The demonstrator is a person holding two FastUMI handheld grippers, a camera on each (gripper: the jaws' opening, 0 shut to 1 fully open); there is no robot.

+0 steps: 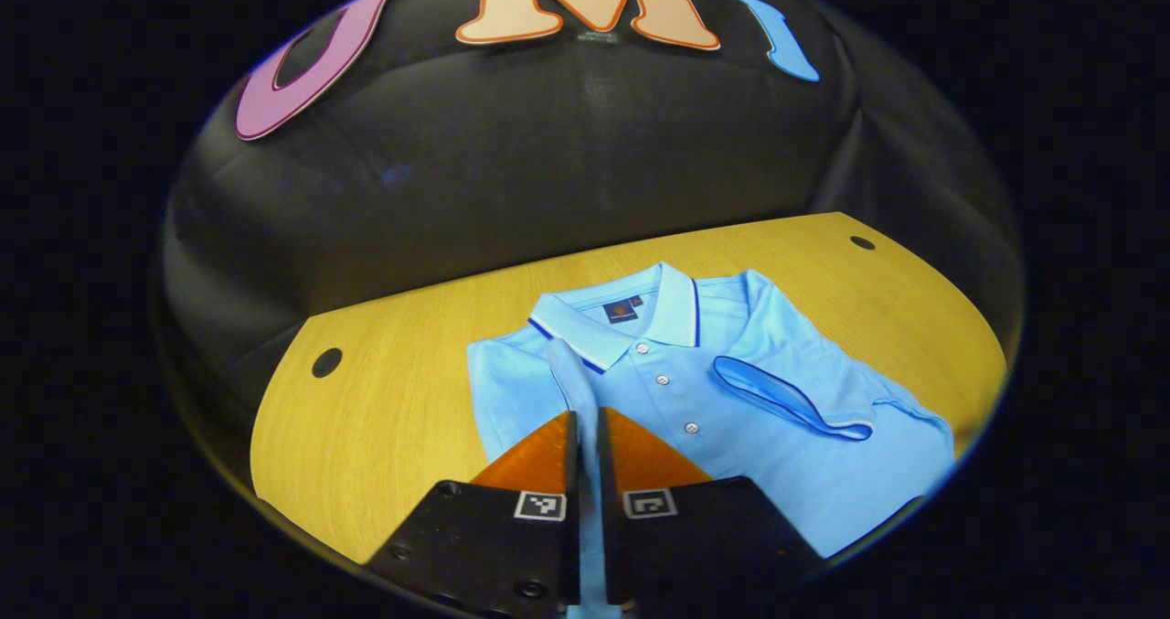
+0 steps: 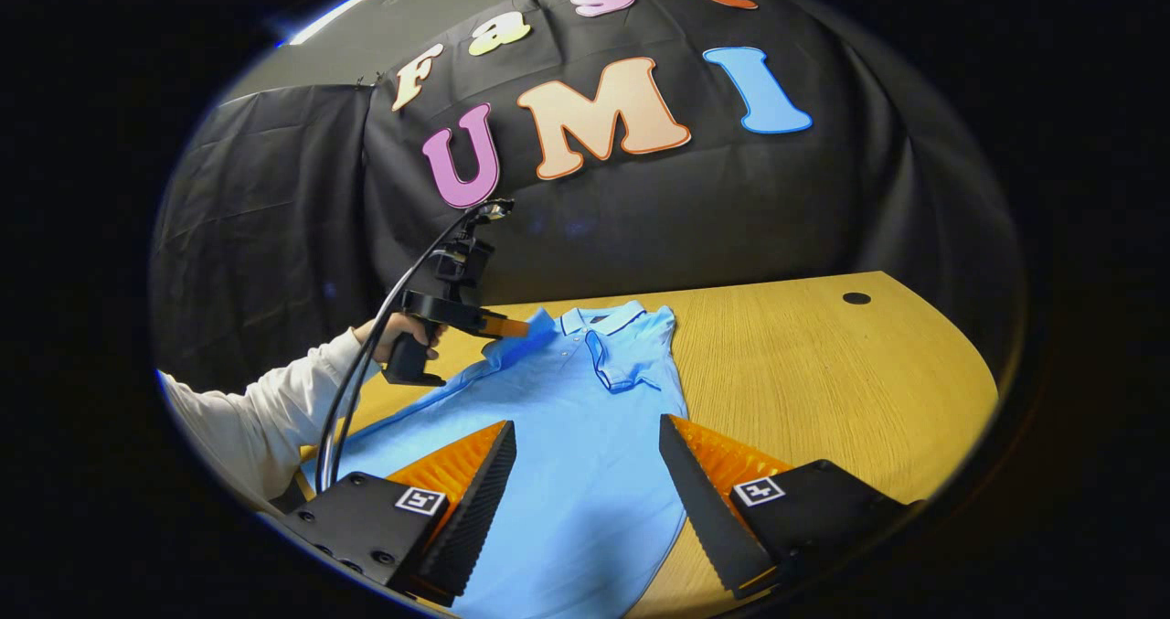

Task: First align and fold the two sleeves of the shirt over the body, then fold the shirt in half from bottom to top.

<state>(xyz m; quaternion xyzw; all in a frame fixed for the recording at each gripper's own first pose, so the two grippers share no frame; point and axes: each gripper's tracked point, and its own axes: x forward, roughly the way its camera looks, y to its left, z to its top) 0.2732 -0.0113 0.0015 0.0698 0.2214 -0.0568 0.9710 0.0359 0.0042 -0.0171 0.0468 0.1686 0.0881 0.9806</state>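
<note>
A light blue polo shirt [image 1: 731,390] lies face up on the wooden table [image 1: 393,418], collar toward the wall. One sleeve [image 1: 786,400] is folded over the chest. My left gripper [image 1: 585,418] is shut on the other sleeve [image 1: 569,372], a strip of blue cloth that runs up between its fingers. In the right gripper view the shirt [image 2: 548,400] spreads below my right gripper [image 2: 586,422], which hangs open over the lower body with nothing between its fingers. Farther off, the left gripper [image 2: 516,328] lifts the sleeve near the shoulder, and the folded sleeve [image 2: 614,368] lies beside the placket.
A hand [image 2: 398,326] in a white sleeve holds the left gripper, with cables trailing down. The table [image 2: 823,372] has round cable holes [image 1: 326,362] [image 2: 856,298] near its far corners. Black cloth walls stand right behind the table.
</note>
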